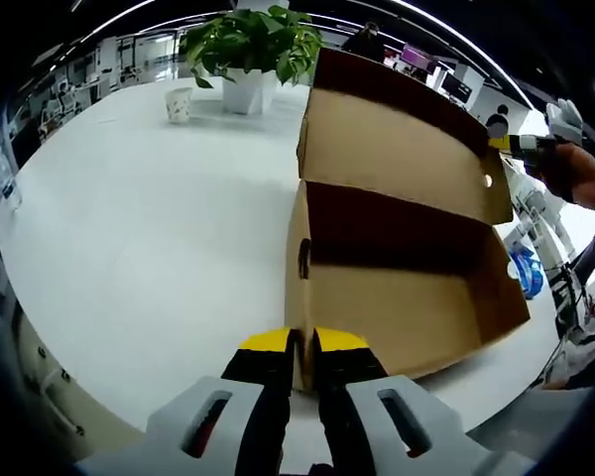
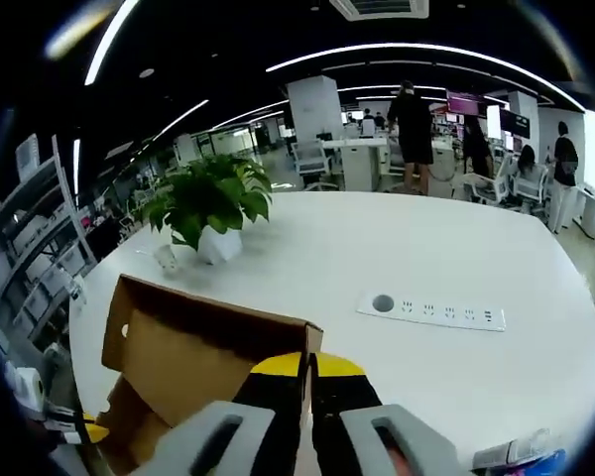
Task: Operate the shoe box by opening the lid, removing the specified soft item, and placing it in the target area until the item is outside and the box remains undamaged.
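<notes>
While the box (image 1: 397,268) lies open on the white table (image 1: 149,228), its lid (image 1: 397,139) stands up and tilts back, and the brown inside that can be seen holds nothing visible — the soft item cannot be made out in either view. In the left gripper view the left gripper (image 1: 304,347) has its yellow-tipped jaws pinched onto the near corner edge of the box wall, with only the cardboard between them. In the right gripper view the right gripper (image 2: 307,369) is closed the same way on the top corner of the lid (image 2: 193,347), seen from its outer side. From the left gripper view that right gripper (image 1: 521,144) shows at the lid's far corner, a hand behind it. A potted plant (image 1: 250,50) and a small cup (image 1: 179,103) stand beyond the box — a power strip (image 2: 431,310) lies flat on the table, well apart from it.
</notes>
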Motion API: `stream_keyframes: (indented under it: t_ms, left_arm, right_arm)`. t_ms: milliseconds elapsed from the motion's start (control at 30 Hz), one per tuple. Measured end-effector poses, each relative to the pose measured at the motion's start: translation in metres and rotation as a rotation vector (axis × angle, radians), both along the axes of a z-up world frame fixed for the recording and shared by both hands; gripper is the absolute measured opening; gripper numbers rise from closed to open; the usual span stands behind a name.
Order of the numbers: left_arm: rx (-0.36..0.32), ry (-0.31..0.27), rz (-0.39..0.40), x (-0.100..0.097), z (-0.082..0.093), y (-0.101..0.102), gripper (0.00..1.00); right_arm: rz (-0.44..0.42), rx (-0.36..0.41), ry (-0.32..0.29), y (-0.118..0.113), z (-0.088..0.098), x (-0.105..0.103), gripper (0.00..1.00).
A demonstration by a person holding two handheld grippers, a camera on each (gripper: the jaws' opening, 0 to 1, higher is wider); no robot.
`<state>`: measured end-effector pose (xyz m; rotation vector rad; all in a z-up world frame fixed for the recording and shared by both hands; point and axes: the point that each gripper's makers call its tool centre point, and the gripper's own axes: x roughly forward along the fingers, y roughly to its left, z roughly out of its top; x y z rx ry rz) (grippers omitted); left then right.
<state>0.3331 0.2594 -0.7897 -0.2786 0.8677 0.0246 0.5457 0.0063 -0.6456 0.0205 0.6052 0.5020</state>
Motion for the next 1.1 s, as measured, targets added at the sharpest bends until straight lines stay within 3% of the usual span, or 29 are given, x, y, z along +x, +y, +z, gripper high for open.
stream_keyframes:
  t_ms: [100,467,1100]
  left_arm:
    - [-0.007,0.000,0.001,0.002,0.000,-0.003,0.06]
    - [-0.017,-0.006,0.011,0.005,0.000,-0.005,0.06]
    - [-0.040,-0.017,0.045,0.007,0.001,-0.007,0.07]
  right_arm:
    - [0.016,-0.004,-0.024,0.001,0.010,-0.006,0.00]
    - [0.025,-0.005,-0.065,-0.008,0.015,-0.004,0.00]
    - [0.056,-0.030,-0.116,-0.015,0.016,-0.045,0.00]
